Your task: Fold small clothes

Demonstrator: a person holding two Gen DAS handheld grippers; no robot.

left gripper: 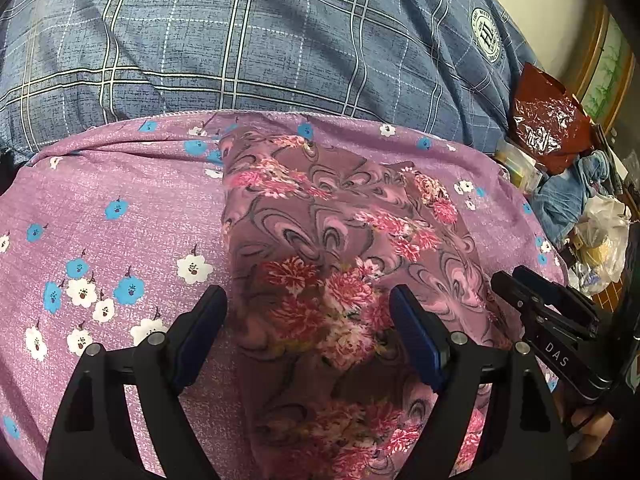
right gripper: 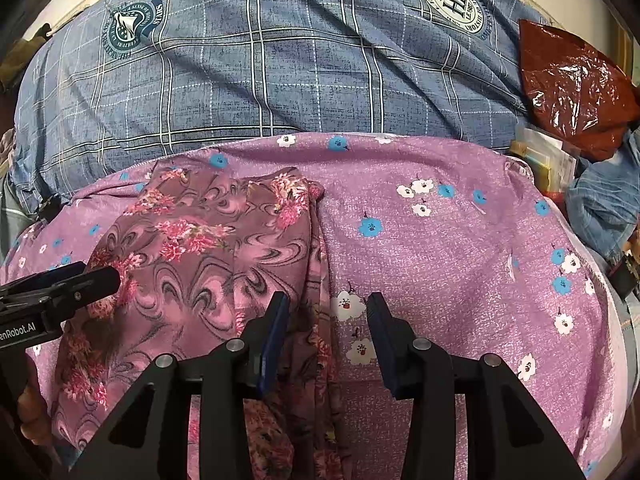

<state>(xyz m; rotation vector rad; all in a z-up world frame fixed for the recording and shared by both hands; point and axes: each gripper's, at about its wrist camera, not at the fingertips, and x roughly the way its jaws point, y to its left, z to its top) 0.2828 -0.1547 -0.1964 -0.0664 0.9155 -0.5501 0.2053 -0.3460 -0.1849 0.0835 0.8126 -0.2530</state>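
Garment [left gripper: 340, 248] with pink flowers lies on the purple sheet [left gripper: 120, 240]; the left hand-held gripper [left gripper: 308, 320] hangs spread over its near part, the right hand-held gripper [right gripper: 328, 312] spread astride its right edge.

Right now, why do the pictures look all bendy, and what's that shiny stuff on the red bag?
Left wrist view: the fisheye lens bows the checked blue bedding, with dark rounded corners. Right wrist view: same bulge; white glare patches sit on the crinkly red plastic bag, and the floral garment looks sharp, with dim shadow near the bottom.
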